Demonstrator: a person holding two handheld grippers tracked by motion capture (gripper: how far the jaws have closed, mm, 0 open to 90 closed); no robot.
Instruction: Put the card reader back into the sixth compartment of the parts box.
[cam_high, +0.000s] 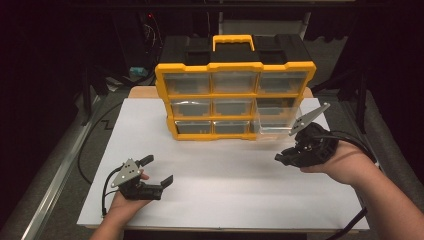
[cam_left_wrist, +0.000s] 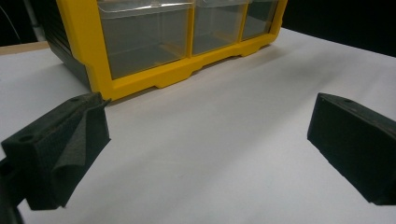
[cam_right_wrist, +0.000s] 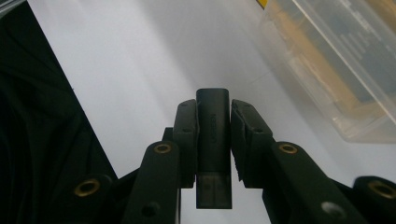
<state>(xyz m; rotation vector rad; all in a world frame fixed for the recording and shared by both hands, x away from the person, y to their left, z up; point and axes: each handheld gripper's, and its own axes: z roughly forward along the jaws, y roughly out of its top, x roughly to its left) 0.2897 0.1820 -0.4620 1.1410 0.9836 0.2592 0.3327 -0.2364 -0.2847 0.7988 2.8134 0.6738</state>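
high view: yellow drawer organizer (cam_high: 235, 100) stands at upper centre on the white table (cam_high: 225, 195); its lower right clear drawer (cam_high: 275, 127) is pulled out. left gripper (cam_high: 155, 172) at lower left, jaws wide. right gripper (cam_high: 281, 157) at right, just below that drawer.

left gripper view: jaws wide apart, nothing between; organizer at upper left.

right gripper view: jaws clamp a small dark adapter (cam_right_wrist: 213, 140) at centre; drawer at upper right.
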